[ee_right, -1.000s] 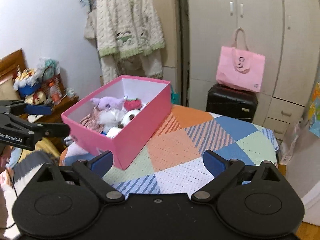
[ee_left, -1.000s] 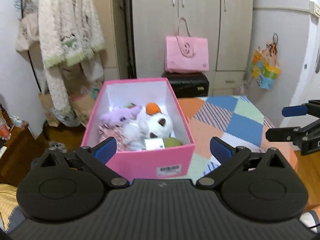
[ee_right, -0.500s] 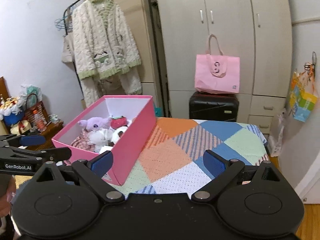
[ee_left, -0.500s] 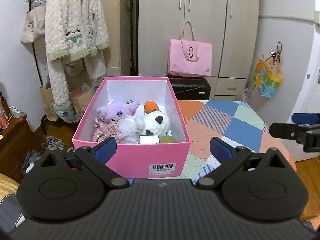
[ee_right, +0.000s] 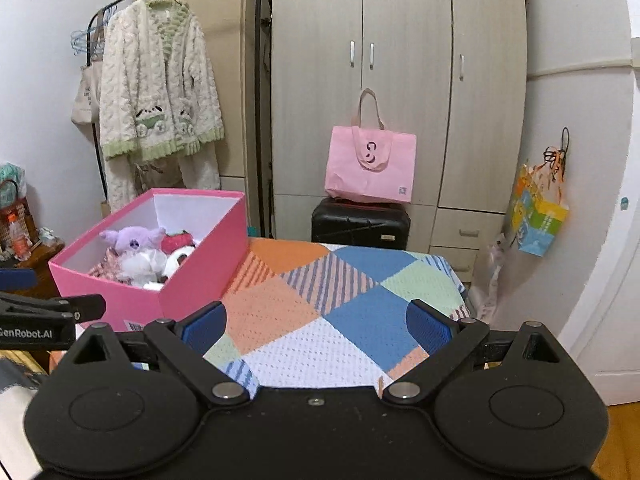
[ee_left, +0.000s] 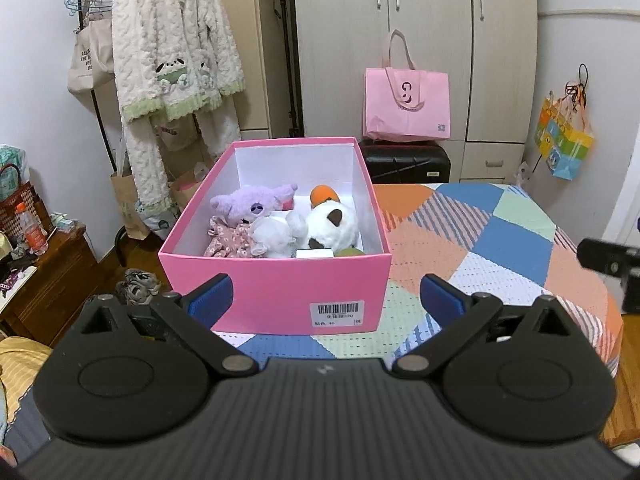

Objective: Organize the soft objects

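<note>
A pink box [ee_left: 276,284] stands on the patchwork blanket [ee_left: 472,240] and holds several plush toys: a purple one [ee_left: 252,206], a white one with brown ears [ee_left: 332,226], a small white one [ee_left: 272,236] and an orange piece [ee_left: 324,194]. My left gripper [ee_left: 326,298] is open and empty, just in front of the box's near wall. My right gripper [ee_right: 316,320] is open and empty above the blanket [ee_right: 320,304], right of the box [ee_right: 200,264]. The purple plush [ee_right: 132,238] and a red strawberry plush [ee_right: 178,240] show there.
A pink tote bag [ee_right: 370,168] sits on a black suitcase [ee_right: 360,222] before the wardrobe [ee_right: 400,80]. A fluffy cardigan [ee_left: 172,52] hangs on a rack at left. A colourful bag [ee_right: 538,208] hangs at right. A wooden side table [ee_left: 36,276] with clutter stands at left.
Both grippers have drawn back and levelled out, so the box and blanket sit farther off and more of the room shows. Both stay open and empty.
</note>
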Tool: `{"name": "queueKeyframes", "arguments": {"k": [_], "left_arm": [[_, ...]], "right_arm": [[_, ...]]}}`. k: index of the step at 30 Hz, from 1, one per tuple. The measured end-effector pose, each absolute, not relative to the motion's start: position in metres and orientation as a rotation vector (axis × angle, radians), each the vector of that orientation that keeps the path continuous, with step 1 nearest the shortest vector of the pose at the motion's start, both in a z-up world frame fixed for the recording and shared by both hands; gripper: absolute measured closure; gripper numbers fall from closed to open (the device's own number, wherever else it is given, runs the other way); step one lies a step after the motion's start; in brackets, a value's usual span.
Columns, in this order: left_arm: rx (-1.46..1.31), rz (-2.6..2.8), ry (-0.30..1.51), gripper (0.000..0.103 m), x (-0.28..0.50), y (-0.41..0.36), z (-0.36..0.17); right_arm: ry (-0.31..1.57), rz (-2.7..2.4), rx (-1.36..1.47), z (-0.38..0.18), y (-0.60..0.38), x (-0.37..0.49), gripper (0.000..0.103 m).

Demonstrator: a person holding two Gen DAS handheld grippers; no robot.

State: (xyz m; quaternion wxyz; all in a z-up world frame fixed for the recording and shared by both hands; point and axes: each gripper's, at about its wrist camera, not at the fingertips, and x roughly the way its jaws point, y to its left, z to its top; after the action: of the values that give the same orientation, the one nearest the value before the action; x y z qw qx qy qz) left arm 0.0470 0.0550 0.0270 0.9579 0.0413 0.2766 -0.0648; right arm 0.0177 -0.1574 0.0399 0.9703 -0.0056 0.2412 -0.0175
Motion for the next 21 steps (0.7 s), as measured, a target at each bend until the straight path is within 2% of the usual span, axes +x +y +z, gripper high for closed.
{"name": "queueKeyframes", "arguments": {"k": [21], "left_arm": [[0.071, -0.079, 0.500, 0.000, 0.040, 0.049, 0.025]], "right_arm": [[0.487, -0.063, -0.024, 0.035, -0.159, 0.006, 0.005]]}}
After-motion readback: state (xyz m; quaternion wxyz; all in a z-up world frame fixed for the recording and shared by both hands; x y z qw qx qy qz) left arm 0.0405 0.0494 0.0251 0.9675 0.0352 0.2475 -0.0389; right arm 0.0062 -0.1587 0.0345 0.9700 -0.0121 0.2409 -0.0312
